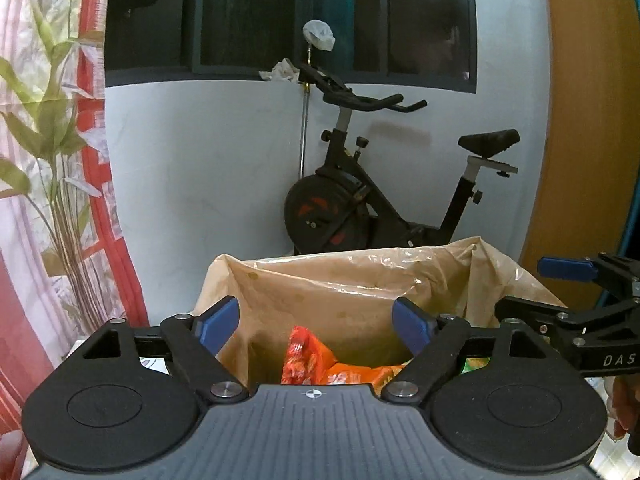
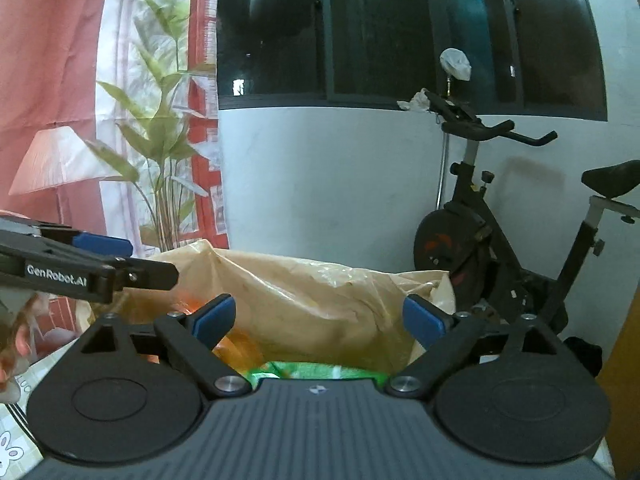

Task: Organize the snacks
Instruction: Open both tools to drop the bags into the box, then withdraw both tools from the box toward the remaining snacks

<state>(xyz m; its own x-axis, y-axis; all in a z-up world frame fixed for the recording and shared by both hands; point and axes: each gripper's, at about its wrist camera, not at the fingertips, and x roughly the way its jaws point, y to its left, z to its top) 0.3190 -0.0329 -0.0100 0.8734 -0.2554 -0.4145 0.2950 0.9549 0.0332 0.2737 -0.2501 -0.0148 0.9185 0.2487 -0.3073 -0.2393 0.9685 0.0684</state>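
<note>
Your left gripper: jaws spread wide, nothing between the blue pads; it points over the open mouth of the bag.
Your right gripper: jaws also spread wide and empty, aimed at the same bag from its right side. Each gripper shows at the edge of the other's view, so the two sit close together.
Bag: a thin tan plastic bag, standing open just ahead of both grippers, its crinkled rim held up on its own.
Orange snack packet: lying inside the bag, low and toward the left, partly hidden behind your left gripper body.
Green snack packet: also inside the bag, toward the right; only its top edge shows above your right gripper body.
Progress: judging from this, at least two snacks are already in the bag and neither gripper holds anything. Whether more snacks remain outside cannot be told; none are in view.
Surface: a light patterned cloth or mat shows at the lower left of the right view; most of it is hidden.
Room: a pale wall under a dark window, a black exercise bike against it, a red and white curtain printed with green leaves on the left, a wooden panel on the right.
</note>
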